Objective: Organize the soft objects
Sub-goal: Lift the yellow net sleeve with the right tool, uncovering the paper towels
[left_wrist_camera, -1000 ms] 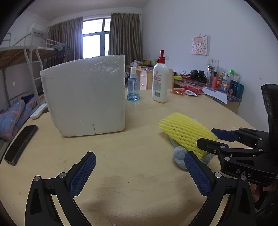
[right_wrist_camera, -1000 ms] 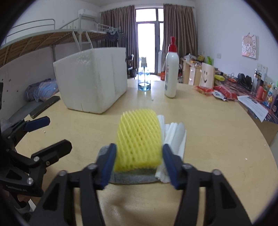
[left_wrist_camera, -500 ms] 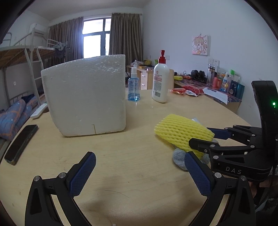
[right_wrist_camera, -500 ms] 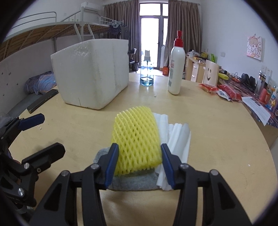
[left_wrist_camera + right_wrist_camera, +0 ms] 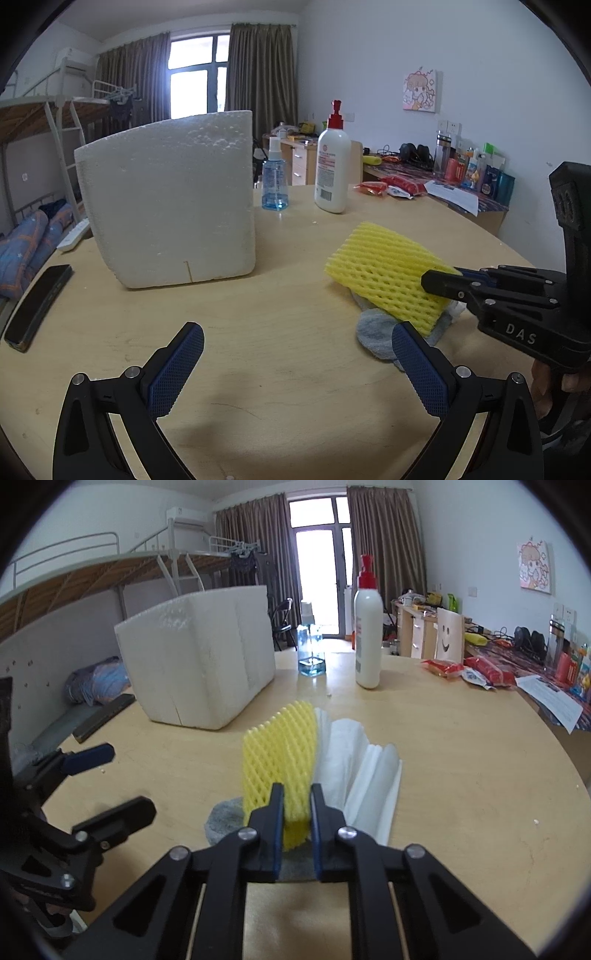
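Note:
My right gripper [image 5: 297, 812] is shut on a yellow foam net sleeve [image 5: 280, 749], squeezing its near end and tilting it up. The sleeve also shows in the left wrist view [image 5: 388, 273], with the right gripper [image 5: 443, 277] clamped on its right end. Under it lie a grey cloth [image 5: 225, 818] and a folded white foam sheet [image 5: 358, 760]; the grey cloth shows in the left wrist view [image 5: 376, 332]. My left gripper [image 5: 297, 365] is open and empty above the table, to the left of the pile. A white styrofoam box [image 5: 173, 214] stands behind, also in the right wrist view [image 5: 203, 657].
On the round wooden table [image 5: 277, 369] stand a blue spray bottle [image 5: 275, 181] and a white pump bottle [image 5: 332, 173] at the back. A black phone [image 5: 37, 306] lies at the left edge. A cluttered desk [image 5: 443, 177] is behind on the right.
My right gripper has closed from wide open onto the yellow sleeve, squeezing it narrow and lifting its near end. The left gripper has stayed open and nearly still.

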`<action>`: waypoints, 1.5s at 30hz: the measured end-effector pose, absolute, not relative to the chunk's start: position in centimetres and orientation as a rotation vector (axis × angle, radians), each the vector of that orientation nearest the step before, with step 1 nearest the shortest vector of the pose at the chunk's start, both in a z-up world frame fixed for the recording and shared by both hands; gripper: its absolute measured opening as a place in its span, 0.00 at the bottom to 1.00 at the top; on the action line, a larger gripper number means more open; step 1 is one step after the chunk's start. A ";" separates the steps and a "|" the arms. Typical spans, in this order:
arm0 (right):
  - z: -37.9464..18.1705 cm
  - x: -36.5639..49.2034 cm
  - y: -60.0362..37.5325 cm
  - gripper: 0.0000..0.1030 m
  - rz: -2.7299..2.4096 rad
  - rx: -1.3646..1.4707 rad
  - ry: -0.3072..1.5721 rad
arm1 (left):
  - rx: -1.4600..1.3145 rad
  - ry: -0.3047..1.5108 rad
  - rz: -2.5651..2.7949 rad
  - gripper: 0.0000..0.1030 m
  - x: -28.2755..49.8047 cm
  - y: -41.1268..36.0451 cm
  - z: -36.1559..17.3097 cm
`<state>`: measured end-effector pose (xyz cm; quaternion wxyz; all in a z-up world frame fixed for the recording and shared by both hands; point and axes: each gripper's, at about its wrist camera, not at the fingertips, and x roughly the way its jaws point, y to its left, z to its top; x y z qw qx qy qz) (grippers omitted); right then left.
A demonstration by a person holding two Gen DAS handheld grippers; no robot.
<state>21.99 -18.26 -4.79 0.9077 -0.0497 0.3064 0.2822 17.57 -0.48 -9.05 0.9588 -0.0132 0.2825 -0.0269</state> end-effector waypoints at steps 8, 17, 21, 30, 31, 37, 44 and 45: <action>-3.5 21.2 -21.2 0.15 0.566 -0.020 0.594 | -0.022 0.593 -0.127 0.99 18.1 -2.1 -8.9; -3.0 20.5 -24.7 0.15 0.513 0.057 0.574 | 0.004 0.602 -0.177 0.99 18.6 -4.4 -8.8; -3.4 20.4 -26.3 0.15 0.480 0.090 0.586 | 0.018 0.597 -0.197 0.99 18.4 -5.5 -8.8; -5.2 19.7 -29.6 0.15 0.392 0.112 0.630 | 0.022 0.599 -0.233 0.99 18.5 -7.2 -8.8; -5.5 19.8 -29.9 0.15 0.373 0.107 0.638 | 0.021 0.596 -0.242 0.99 18.5 -7.5 -8.7; -5.6 19.4 -30.9 0.41 0.261 0.055 0.629 | 0.014 0.580 -0.267 0.99 18.7 -8.6 -8.5; -5.0 19.0 -31.2 0.57 0.285 0.030 0.590 | 0.029 0.578 -0.287 0.99 19.3 -9.9 -8.5; -5.1 19.2 -31.1 0.57 0.290 0.026 0.595 | 0.031 0.573 -0.292 0.99 19.3 -10.1 -8.4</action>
